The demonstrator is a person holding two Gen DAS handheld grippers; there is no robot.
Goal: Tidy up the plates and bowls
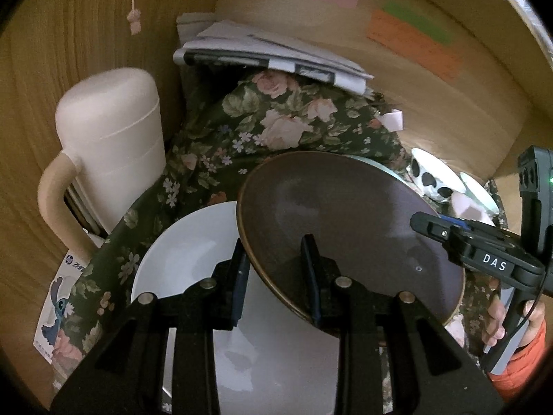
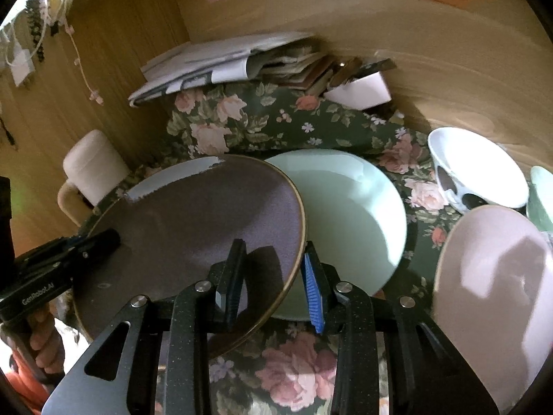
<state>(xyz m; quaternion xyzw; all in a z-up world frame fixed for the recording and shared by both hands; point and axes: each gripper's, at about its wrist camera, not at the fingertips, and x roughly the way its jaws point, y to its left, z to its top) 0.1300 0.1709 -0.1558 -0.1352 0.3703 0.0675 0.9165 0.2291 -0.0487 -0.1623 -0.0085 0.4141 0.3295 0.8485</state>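
While brown plate [image 1: 345, 228] straddled, both claws' rims

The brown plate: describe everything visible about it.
The brown plate is round and shallow, with a matte dark brown face and thin golden rim, apparently ceramic. It is tilted, overlapping the white plate and the pale green plate. The left claw and right claw each straddle its rim at opposite edges.

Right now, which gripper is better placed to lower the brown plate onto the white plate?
Probably left: the left gripper straddles the brown plate directly above the white plate; the right gripper sits beside the mint plate.
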